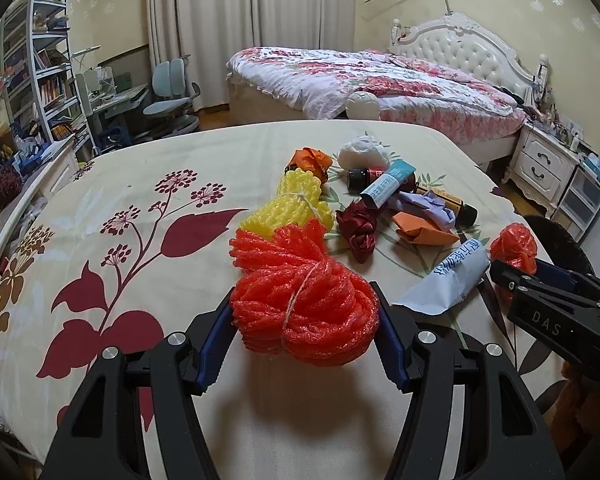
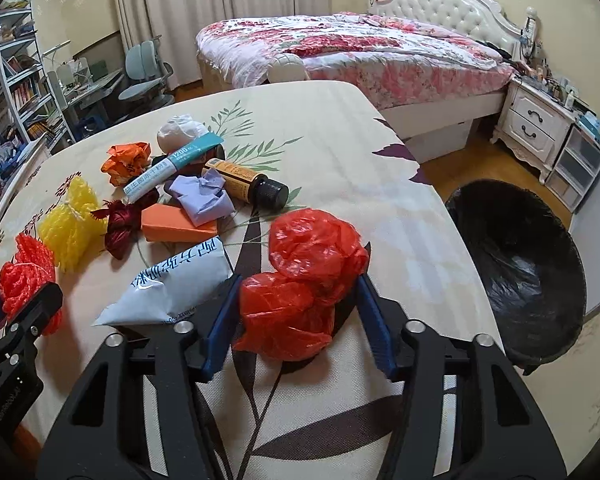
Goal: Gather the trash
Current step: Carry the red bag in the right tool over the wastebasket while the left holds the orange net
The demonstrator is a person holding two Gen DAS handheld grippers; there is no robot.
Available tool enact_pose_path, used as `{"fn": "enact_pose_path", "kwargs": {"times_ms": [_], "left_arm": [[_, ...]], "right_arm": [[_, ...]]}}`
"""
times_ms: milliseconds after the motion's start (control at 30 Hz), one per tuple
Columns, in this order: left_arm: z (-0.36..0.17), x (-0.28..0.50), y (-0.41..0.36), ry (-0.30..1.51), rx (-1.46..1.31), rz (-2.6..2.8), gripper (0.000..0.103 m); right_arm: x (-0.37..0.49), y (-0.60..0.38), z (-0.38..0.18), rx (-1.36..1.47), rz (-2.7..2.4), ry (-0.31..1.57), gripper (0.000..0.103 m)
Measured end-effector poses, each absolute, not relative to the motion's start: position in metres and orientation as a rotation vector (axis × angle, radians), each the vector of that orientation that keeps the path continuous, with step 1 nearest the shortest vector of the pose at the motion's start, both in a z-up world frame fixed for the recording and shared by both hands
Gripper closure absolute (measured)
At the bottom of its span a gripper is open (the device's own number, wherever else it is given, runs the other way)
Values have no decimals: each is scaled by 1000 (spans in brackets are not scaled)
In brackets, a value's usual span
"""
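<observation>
To my right the bin (image 2: 518, 276) stands open past the table edge (image 2: 452, 216), with bare cloth between. Ahead, the pouch (image 2: 172, 284), orange box (image 2: 176, 224) and bottle (image 2: 246, 182) crowd the middle; the left cloth (image 1: 112, 216) lies free.

A crumpled red plastic bag (image 2: 304, 284) is clamped between the right gripper (image 2: 296, 300) fingers above a floral table (image 2: 400, 216). A black-lined bin (image 2: 520, 272) is seen beside it.

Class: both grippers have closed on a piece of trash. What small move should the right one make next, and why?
Probably swing the right gripper, its jaws closed on the red plastic bag, rightward over the black-lined bin, which stands open beside the table edge.
</observation>
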State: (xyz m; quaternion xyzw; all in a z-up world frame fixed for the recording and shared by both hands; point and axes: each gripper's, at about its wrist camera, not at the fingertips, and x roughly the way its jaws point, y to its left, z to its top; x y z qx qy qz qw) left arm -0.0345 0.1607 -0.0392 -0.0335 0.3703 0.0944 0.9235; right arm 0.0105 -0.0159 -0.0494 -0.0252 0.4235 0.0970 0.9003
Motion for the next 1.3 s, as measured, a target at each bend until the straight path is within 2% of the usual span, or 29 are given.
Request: {"fn": "enact_pose_path", "kwargs": {"times_ms": [133, 767, 1300], "left_arm": [[-37, -34, 159, 752, -69, 187, 41], [-7, -39, 108, 676, -28, 86, 41], [2, 15, 8, 601, 40, -113, 41]], "right_arm": [[4, -20, -46, -57, 207, 866, 59], [-13, -92, -5, -26, 105, 740, 60], [8, -170, -8, -5, -43, 714, 59]]}}
